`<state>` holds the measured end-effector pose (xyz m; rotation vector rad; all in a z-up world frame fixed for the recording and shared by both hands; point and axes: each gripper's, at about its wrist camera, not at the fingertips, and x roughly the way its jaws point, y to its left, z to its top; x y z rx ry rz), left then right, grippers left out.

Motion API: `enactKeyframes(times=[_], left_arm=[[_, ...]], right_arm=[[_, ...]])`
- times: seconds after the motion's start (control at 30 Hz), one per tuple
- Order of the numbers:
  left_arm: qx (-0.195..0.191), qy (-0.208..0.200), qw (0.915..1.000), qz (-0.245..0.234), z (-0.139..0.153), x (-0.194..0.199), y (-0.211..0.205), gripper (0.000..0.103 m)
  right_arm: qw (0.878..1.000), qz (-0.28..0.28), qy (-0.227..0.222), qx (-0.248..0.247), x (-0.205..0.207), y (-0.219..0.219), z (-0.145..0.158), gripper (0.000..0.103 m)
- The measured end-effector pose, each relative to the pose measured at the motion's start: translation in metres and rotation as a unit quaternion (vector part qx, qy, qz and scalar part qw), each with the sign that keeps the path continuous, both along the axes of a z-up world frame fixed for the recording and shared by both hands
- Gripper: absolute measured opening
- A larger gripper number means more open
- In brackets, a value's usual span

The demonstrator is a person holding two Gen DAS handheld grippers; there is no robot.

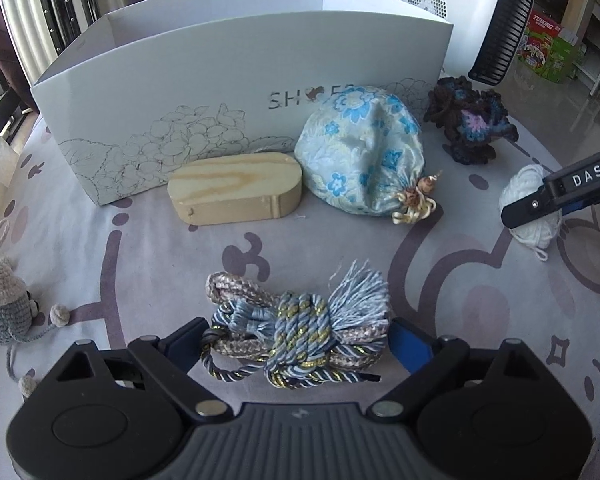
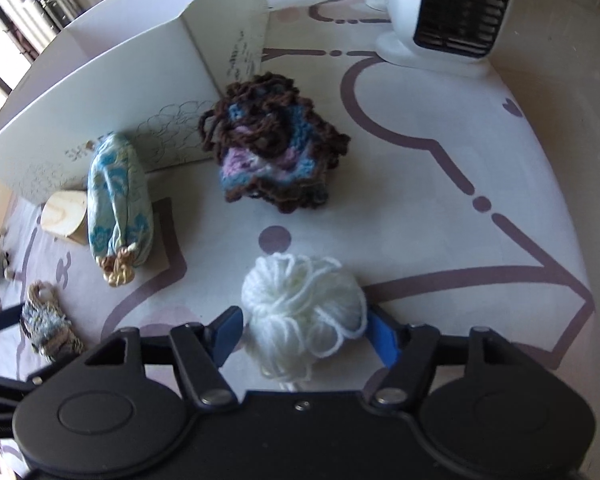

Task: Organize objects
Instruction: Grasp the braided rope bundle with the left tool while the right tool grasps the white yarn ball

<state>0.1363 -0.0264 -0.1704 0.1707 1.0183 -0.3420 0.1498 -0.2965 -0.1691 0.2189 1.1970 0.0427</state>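
A blue and gold tasselled cord bundle (image 1: 296, 326) lies on the printed cloth between the open jaws of my left gripper (image 1: 296, 340). A white yarn ball (image 2: 304, 312) lies between the open jaws of my right gripper (image 2: 304, 334); the jaws flank it. In the left wrist view the yarn ball (image 1: 534, 204) and right gripper (image 1: 556, 194) are at the far right. A white shoe box (image 1: 236, 92) stands open at the back. In front of it lie a wooden block (image 1: 236, 192), a blue floral pouch (image 1: 364, 152) and a dark crochet piece (image 1: 472, 120).
A grey crochet mouse (image 1: 4, 308) lies at the left edge. A white fan heater (image 2: 444, 4) stands at the back right of the cloth. A silver suitcase (image 1: 48, 4) stands behind the box on the left.
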Motion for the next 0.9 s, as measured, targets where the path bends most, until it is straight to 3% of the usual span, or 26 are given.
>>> enactKeyframes(times=[0.23, 0.63, 0.9], left_arm=[[-0.015, 0.006, 0.9999, 0.001, 0.003, 0.006, 0.002, 0.088], [0.01, 0.011, 0.9999, -0.007, 0.012, -0.001, 0.001, 0.084], [-0.018, -0.011, 0.9993, 0.032, 0.052, 0.001, 0.006, 0.084]], right_arm=[[1.0, -0.004, 0.002, 0.002, 0.002, -0.001, 0.002, 0.056], [1.0, 0.018, -0.004, -0.011, -0.003, 0.0, 0.007, 0.051], [0.997, 0.029, -0.067, -0.012, -0.007, 0.008, 0.041, 0.051]])
